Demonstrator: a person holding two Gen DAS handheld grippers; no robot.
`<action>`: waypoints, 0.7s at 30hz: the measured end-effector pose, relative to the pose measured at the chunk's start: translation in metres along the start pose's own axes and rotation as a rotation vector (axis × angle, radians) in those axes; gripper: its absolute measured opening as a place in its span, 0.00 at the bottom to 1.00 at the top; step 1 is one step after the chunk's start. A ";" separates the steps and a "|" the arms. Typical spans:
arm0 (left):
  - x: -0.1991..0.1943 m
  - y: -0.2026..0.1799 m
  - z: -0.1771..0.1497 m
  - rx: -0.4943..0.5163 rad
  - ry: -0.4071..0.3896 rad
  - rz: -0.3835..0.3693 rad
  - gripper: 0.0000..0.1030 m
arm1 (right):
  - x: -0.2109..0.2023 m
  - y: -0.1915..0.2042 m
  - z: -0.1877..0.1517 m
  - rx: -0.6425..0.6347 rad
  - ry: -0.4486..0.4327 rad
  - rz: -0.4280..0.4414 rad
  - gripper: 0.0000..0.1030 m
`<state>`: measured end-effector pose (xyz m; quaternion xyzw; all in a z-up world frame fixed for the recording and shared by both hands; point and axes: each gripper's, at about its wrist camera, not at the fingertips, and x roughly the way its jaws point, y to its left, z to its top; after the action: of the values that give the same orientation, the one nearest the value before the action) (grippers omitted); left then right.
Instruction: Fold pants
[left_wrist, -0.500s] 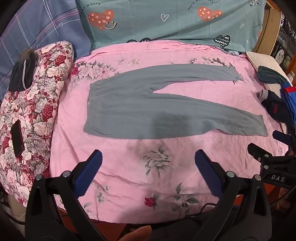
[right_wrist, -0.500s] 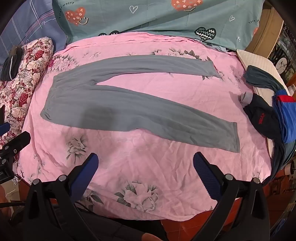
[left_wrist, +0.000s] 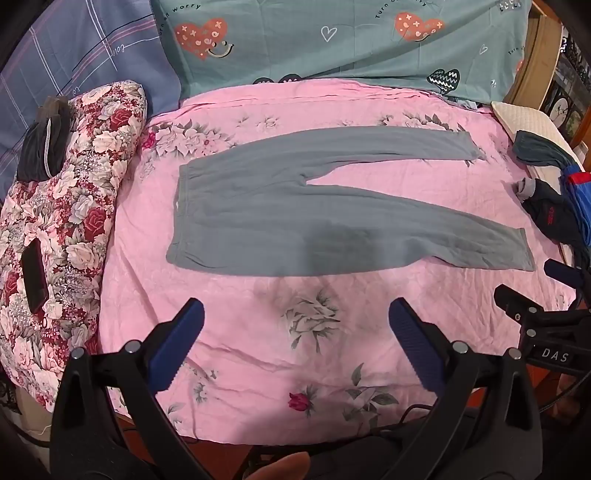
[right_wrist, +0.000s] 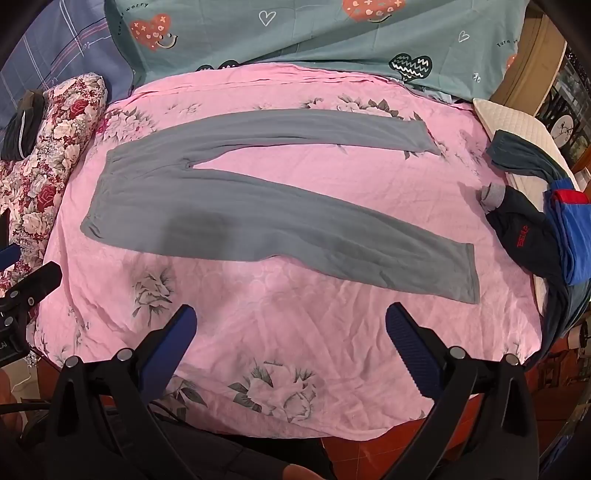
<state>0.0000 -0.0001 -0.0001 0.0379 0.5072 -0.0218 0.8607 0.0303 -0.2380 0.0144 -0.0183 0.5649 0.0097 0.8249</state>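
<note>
Grey pants (left_wrist: 280, 214) lie flat on the pink floral bed sheet (left_wrist: 295, 332), waistband to the left, the two legs spread apart to the right. They also show in the right wrist view (right_wrist: 258, 214). My left gripper (left_wrist: 295, 314) is open and empty, hovering above the sheet just short of the near leg. My right gripper (right_wrist: 290, 321) is open and empty, above the sheet just short of the near leg's cuff end. The right gripper also shows at the right edge of the left wrist view (left_wrist: 543, 321).
A red floral pillow (left_wrist: 62, 229) lies at the left with a dark phone (left_wrist: 33, 277) and a dark garment (left_wrist: 44, 147) on it. A pile of dark and blue clothes (right_wrist: 535, 229) lies at the right. Teal bedding (left_wrist: 351, 40) is at the back.
</note>
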 end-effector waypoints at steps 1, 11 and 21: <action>0.000 0.000 0.000 0.000 0.001 -0.001 0.98 | 0.000 0.000 0.000 0.000 0.000 0.001 0.99; 0.000 -0.001 0.000 0.002 0.003 -0.003 0.98 | 0.001 0.001 0.000 0.000 0.001 0.000 0.99; 0.001 -0.001 -0.002 0.000 0.004 -0.003 0.98 | 0.001 0.001 -0.001 -0.001 0.002 0.001 0.99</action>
<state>-0.0016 -0.0012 -0.0024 0.0374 0.5088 -0.0231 0.8598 0.0301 -0.2370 0.0134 -0.0185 0.5655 0.0102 0.8245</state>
